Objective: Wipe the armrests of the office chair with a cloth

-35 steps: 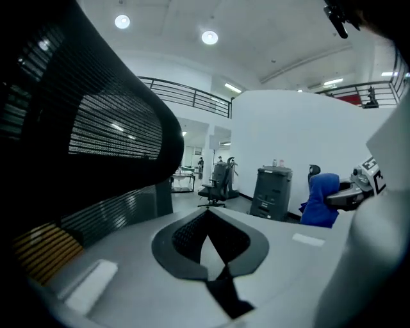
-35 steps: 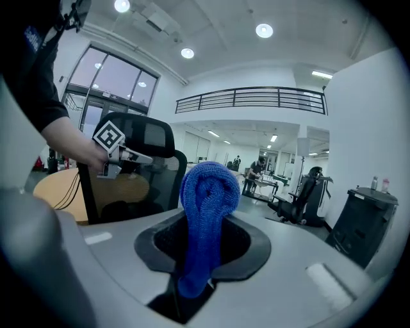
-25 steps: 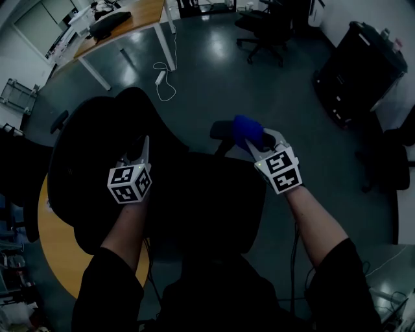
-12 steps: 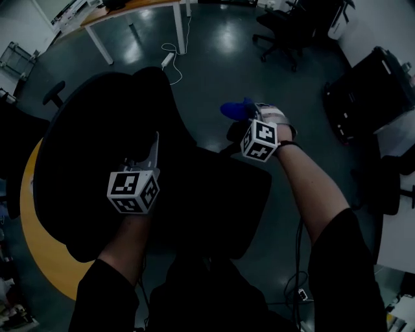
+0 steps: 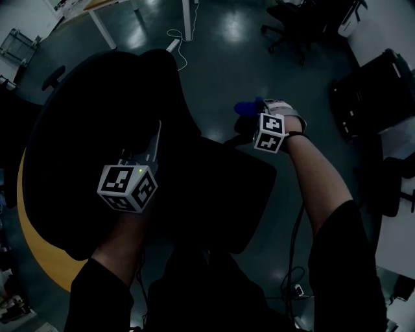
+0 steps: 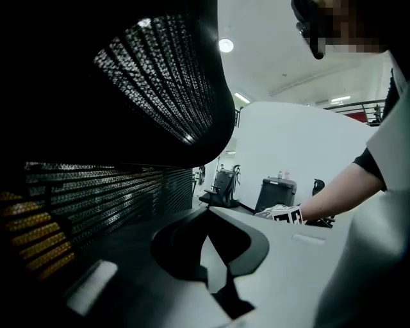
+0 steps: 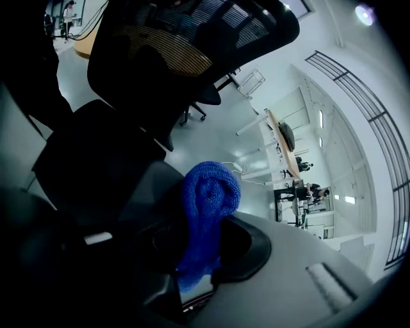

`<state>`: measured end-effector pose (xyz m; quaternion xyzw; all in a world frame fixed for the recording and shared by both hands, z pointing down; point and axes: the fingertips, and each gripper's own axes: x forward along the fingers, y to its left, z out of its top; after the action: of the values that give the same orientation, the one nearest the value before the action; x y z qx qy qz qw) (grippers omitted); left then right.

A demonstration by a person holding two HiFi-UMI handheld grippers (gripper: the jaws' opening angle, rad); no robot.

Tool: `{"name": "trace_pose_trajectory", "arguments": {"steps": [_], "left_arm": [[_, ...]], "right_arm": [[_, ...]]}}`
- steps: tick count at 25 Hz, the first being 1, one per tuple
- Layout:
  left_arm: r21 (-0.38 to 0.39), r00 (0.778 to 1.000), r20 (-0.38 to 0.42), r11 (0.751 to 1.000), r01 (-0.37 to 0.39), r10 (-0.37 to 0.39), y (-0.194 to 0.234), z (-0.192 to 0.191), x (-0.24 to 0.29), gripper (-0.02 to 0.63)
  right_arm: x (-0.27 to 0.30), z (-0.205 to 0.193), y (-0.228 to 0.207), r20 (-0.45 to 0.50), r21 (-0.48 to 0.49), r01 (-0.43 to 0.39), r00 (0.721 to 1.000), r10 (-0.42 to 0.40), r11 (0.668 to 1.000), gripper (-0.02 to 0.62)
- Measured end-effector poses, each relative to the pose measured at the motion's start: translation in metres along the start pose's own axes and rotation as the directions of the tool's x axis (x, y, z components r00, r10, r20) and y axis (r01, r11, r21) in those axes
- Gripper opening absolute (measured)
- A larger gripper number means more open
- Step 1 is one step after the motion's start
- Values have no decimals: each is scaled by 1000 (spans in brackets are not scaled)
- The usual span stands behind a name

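A black office chair (image 5: 214, 194) fills the middle of the head view, its mesh backrest (image 5: 97, 110) to the left. My right gripper (image 5: 257, 111) is shut on a bunched blue cloth (image 5: 246, 107), held over the chair's right side by the dark armrest (image 5: 232, 139). In the right gripper view the cloth (image 7: 208, 205) sticks up out of the right gripper (image 7: 206, 225), with the chair's backrest (image 7: 192, 38) beyond. My left gripper (image 5: 157, 131) rests against the backrest. Its jaws meet at the tips (image 6: 205, 214) with nothing between them.
A desk (image 5: 97, 6) and a floor cable (image 5: 176, 44) lie at the top. Another office chair (image 5: 295, 26) stands at top right, a black cabinet (image 5: 369, 84) at the right. A round wooden table (image 5: 35, 253) edges in at the left.
My right gripper has carried the blue cloth forward, away from me, along the chair's right side. The left gripper has stayed by the backrest. The head view has shifted.
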<state>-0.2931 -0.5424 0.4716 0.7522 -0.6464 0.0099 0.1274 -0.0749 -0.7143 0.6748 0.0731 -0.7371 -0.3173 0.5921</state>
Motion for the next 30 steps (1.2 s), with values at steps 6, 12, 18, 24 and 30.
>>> {"name": "trace_pose_trajectory", "arguments": {"steps": [6,12,18,24,30], "left_arm": [[-15,1000,-6,1000,6,-6,1,-3,-1,17],[-41,1000,2,999,-3,3,5,-1,-2,17],[-51,1000,0,999,3,-3,7,-3,-1,17],[-73,1000,8,997,14,-13,7,-8,-2,17],[-86,999,20,996,31,-30,6,-8,-4,17]], "right_arm": [[-17,-69,15,-83,117,0,996,10,993,100],[-55,-132,42,-132,293,64,991,-25,954,100],[-92,-145,79,-133,426,135,987,-85,895,100],[-126,-127,136,-72,603,92,996,-61,792,98],[-141,-31,161,139,787,-62,987,-78,614,98]]}}
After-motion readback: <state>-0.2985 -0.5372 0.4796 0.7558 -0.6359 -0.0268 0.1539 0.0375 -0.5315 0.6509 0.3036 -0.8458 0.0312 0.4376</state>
